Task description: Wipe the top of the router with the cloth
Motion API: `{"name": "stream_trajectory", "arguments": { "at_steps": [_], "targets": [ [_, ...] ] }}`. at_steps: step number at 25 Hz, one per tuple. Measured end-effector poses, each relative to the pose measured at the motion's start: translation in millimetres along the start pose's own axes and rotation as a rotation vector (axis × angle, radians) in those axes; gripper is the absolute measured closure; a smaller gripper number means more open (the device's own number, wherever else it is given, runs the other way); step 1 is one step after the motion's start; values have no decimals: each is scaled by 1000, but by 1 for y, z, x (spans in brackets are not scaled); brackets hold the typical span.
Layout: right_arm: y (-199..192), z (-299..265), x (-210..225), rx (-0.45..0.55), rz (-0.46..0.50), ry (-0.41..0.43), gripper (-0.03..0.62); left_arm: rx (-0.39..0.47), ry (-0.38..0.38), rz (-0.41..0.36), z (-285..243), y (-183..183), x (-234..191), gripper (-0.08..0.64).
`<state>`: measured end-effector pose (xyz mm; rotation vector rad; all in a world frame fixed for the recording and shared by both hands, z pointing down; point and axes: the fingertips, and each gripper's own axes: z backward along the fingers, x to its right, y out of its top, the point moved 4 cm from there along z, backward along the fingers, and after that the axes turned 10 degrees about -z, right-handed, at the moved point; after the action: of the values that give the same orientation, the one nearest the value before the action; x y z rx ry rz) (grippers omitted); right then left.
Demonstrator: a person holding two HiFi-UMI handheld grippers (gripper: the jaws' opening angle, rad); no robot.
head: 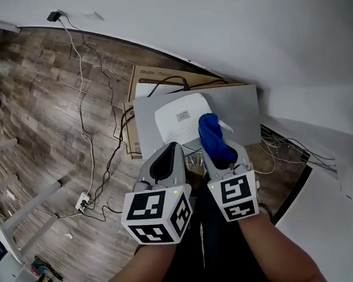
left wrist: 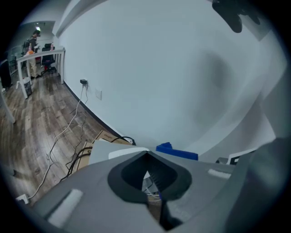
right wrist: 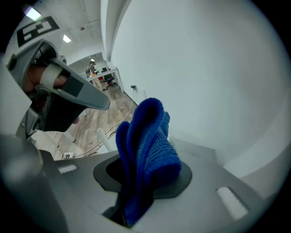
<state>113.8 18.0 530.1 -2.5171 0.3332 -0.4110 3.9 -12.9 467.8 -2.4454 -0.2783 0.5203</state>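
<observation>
A white router lies on a grey panel near the wall. My right gripper is shut on a folded blue cloth, whose free end rests over the router's right edge. In the right gripper view the cloth stands up from between the jaws and hides their tips. My left gripper hovers just in front of the router, shut with nothing in it. In the left gripper view its jaws meet at the tip, with the router's edge and the cloth just beyond.
The grey panel rests on a cardboard box against the white wall. Black and white cables trail over the wood floor to a power strip. A white surface lies at the right. Desks and a person stand far off.
</observation>
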Motion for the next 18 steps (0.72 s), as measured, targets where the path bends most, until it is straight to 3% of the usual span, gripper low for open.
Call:
{"name": "stream_trajectory", "arguments": {
  "at_steps": [8, 13, 18],
  "targets": [
    [-31, -89, -66, -127, 97, 77, 451, -3, 87, 117, 17, -50, -77, 558],
    [-38, -94, -99, -147, 128, 124, 450, -20, 121, 185, 30, -79, -104, 558],
    [-31, -86, -109, -151, 120, 110, 451, 11, 109, 182, 41, -73, -111, 558]
  ]
}}
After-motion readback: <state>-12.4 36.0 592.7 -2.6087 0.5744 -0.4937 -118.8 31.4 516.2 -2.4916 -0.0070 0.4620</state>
